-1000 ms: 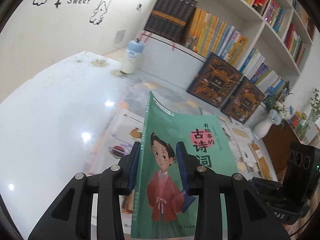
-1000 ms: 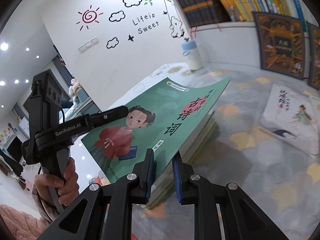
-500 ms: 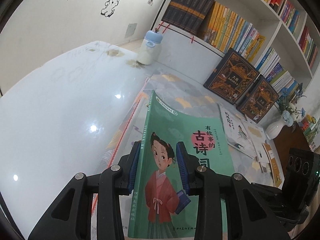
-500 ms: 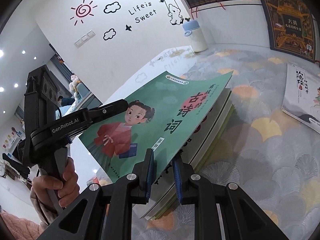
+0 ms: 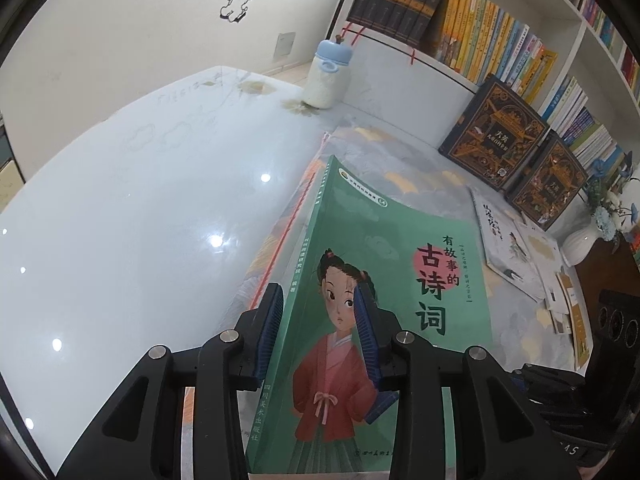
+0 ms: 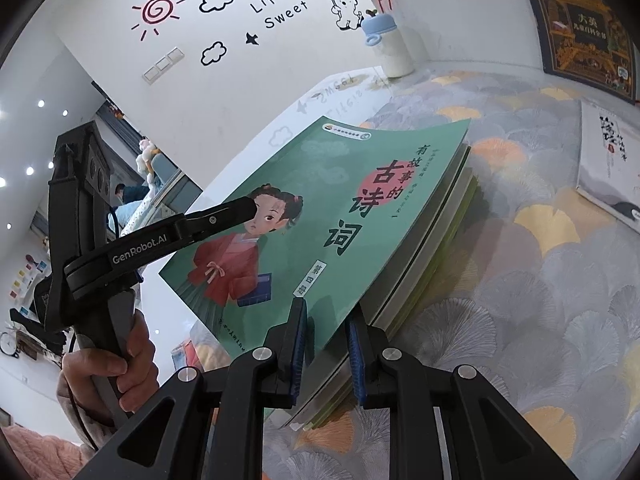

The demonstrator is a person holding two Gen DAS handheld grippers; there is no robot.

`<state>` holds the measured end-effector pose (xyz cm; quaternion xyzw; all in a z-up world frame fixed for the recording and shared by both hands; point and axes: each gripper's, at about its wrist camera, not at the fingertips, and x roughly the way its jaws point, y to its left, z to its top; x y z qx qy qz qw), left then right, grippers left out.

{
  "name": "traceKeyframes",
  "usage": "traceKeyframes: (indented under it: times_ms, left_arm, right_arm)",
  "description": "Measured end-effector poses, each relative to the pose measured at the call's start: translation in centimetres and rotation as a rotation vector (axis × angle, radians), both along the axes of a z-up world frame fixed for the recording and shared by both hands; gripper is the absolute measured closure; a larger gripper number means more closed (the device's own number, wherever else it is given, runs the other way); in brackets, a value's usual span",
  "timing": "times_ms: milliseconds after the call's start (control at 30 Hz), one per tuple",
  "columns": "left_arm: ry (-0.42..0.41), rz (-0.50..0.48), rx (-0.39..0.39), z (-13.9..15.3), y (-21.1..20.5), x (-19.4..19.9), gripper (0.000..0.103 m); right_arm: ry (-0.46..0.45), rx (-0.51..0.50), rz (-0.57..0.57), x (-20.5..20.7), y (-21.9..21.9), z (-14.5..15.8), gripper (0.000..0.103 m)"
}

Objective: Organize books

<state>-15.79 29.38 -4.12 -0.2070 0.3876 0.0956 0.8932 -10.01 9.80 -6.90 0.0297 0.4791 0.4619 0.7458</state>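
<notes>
Both tongs (image 5: 316, 330) (image 6: 327, 350) grip the book stack (image 6: 424, 248); a white book (image 6: 608, 160) lies nearby.

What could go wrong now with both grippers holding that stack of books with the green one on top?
1. The green book tops a stack clamped only at one end by the right gripper; lower books could slide out.
2. The left gripper pinches the spine side, and the cover already bows, so it might crease.
3. The white book lies flat nearby on the patterned mat; setting the stack down carelessly could knock it.
</notes>
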Motion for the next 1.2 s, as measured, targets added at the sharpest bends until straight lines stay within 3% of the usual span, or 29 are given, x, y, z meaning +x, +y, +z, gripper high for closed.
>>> traceKeyframes:
  times_ms: [267,533,767,900,1033,1200]
  left_arm:
    - [0.038,0.032,0.08,-0.1,-0.2,0.2,0.067]
    - [0.035,0.022,0.089,0.3,-0.6,0.3,0.066]
    - [0.042,0.009,0.08,0.2,-1.0,0.5,0.066]
    - [0.026,0.015,0.071,0.4,-1.0,0.2,0.051]
    - [0.005,0.015,0.079,1.2,-1.1,0.2,0.051]
    - [-0.04,-0.023,0.092,2.9,-2.8,1.1,0.051]
  right_arm:
    - [0.01,-0.003,0.01,0.5,0.0,-0.2,0.081]
    - [0.022,0.004,0.016,0.5,0.2,-0.3,0.079]
    - [0.045,0.027,0.034,0.4,0.4,-0.2,0.062]
    - [0.079,0.028,0.051,0.4,0.4,0.0,0.055]
    - [0.125,0.025,0.045,0.8,-0.6,0.1,0.055]
    - [0.076,0.058,-0.031,2.1,-3.9,1.6,0.055]
